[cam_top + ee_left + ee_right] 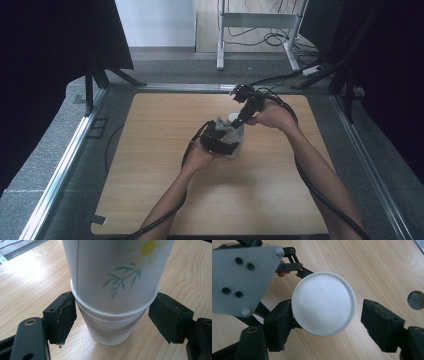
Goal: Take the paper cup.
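1. Paper cups stand stacked near the middle of the wooden bench, between the person's two hands.
2. The left gripper view shows the stack from the side: an upper cup printed with a yellow flower and green leafy sprigs sits nested in a lower cup, whose rolled rim rings it. No writing can be read on either.
3. The right gripper view looks straight down on the white round top of the stack, a face the side view does not give; a small round hole in the bench shows at the right edge.
4. The left gripper has its fingers on either side of the lower cup just below its rim, touching or all but touching it; whether they press it I cannot tell.
5. The right gripper hangs above the stack with its fingers spread: the left pad lies against the rim, the right stands apart.
6. The grey plate of the left gripper shows beside the stack in the right gripper view.
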Motion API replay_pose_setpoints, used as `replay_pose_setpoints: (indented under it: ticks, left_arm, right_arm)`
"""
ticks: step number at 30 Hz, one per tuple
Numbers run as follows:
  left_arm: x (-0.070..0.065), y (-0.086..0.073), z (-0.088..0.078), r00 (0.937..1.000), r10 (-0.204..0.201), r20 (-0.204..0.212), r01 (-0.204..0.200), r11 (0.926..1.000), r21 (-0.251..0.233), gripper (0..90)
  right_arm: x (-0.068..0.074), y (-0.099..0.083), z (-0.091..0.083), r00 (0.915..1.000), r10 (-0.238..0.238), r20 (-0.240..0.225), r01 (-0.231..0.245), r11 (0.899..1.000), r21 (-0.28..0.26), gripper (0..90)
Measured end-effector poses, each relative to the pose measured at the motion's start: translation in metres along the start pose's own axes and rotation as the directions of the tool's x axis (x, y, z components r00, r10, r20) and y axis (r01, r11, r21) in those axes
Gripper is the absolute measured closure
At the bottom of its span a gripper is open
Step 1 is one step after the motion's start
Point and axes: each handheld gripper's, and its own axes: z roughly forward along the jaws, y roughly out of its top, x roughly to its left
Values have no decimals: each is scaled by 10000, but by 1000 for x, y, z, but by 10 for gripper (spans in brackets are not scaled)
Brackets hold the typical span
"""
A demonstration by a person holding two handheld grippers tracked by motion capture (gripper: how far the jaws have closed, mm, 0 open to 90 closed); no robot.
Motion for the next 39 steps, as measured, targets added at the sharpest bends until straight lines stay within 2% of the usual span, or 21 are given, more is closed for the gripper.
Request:
replay_pose_setpoints:
  ticks: [4,9,10,15,23,28,39]
  left_arm:
    - [0,0,0,10000,-6,9,6,10000,31,222]
    - [0,0,0,10000,-30,-1,30,10000,15,222]
    - [-1,0,0,10000,-82,19,82,10000,17,222]
    - [-1,0,0,10000,-60,-11,60,10000,18,222]
    - [-1,0,0,10000,46,-44,-46,10000,22,223]
    - [-1,0,0,10000,48,-58,-48,10000,19,223]
    - [0,-2,1,10000,93,-28,-93,9999,101,208]
  right_arm:
    - [1,7,-1,10000,8,42,-8,9999,171,288]
    - [2,15,-2,9999,-72,-137,79,9988,484,359]
    - [3,16,-2,9999,35,-152,-26,9982,595,359]
    - [3,20,-2,9999,-64,-105,73,9959,906,367]
    - [4,24,-8,10000,-69,-50,74,9943,1067,372]
    - [4,25,-17,10000,-60,5,60,9949,1004,372]
    - [5,25,-39,9999,-124,98,119,9987,503,372]
